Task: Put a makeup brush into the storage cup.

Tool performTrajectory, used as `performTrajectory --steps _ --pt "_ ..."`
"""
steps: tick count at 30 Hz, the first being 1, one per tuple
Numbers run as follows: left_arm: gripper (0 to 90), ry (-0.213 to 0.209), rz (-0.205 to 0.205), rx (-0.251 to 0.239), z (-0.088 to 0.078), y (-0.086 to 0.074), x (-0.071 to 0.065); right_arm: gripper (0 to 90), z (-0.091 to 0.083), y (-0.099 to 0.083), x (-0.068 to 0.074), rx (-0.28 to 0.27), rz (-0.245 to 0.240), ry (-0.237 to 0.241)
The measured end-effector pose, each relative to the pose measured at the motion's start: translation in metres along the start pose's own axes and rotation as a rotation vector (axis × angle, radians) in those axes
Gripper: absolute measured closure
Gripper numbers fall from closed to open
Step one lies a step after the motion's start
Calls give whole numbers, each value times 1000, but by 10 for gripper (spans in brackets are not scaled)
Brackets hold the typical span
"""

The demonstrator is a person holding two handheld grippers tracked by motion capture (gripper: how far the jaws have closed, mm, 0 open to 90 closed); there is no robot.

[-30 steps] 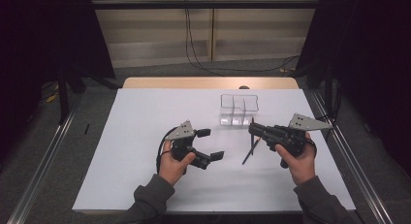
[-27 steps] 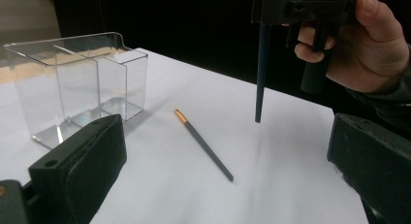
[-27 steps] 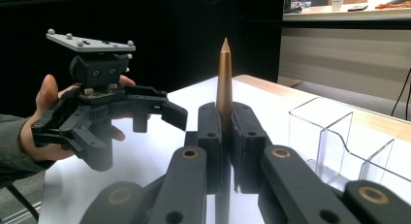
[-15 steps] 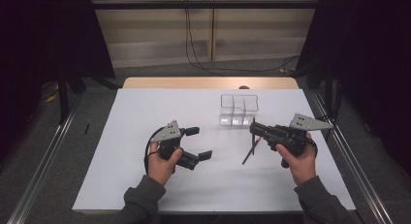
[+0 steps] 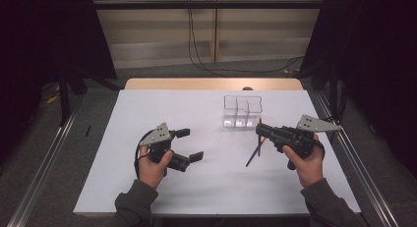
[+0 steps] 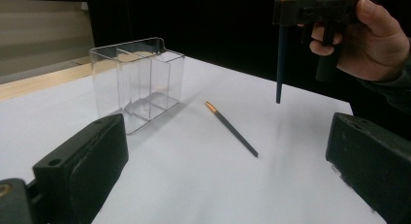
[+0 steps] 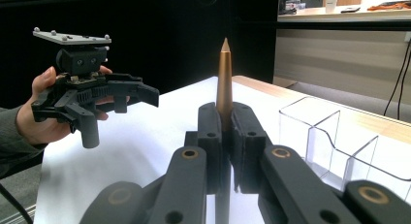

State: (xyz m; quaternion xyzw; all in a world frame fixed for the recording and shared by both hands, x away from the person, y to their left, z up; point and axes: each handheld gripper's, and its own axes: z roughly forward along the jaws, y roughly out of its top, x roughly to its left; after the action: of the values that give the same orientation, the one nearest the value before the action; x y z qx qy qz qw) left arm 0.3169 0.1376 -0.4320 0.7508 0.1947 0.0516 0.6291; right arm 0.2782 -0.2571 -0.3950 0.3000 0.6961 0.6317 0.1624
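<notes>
1. High view: our right gripper [image 5: 259,131] holds a dark pencil [image 5: 257,144] just beside the clear box [image 5: 242,110], so it looks ready to go in. Our left gripper [image 5: 189,145] waits with its fingers open and empty over the white table [image 5: 147,104].

2. Left gripper view: our open fingers [image 6: 82,161] face a second pencil [image 6: 231,128] lying flat on the table near the box [image 6: 137,81], probably to pick it up next.

3. Right gripper view: our fingers [image 7: 212,136] squeeze shut on the pencil [image 7: 224,81], standing it upright so it won't slip.
</notes>
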Motion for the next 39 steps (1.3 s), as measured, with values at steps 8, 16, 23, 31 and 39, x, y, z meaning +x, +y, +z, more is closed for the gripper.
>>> performTrajectory --steps 8,16,23,31,39 --pt "14 32 -2 2 -17 -2 3 842 -1 0 -2 0 3 -1" --pt "16 61 -12 9 -29 -8 5 842 -3 1 -4 -6 1 -7" --pt "16 74 -10 12 -40 -10 6 842 -4 1 -8 -10 7 -19" --pt "17 93 -8 14 -52 -12 6 842 -4 3 -12 -19 12 -27" --pt "17 118 -18 12 -60 -16 6 842 -4 8 -17 -31 14 -32"
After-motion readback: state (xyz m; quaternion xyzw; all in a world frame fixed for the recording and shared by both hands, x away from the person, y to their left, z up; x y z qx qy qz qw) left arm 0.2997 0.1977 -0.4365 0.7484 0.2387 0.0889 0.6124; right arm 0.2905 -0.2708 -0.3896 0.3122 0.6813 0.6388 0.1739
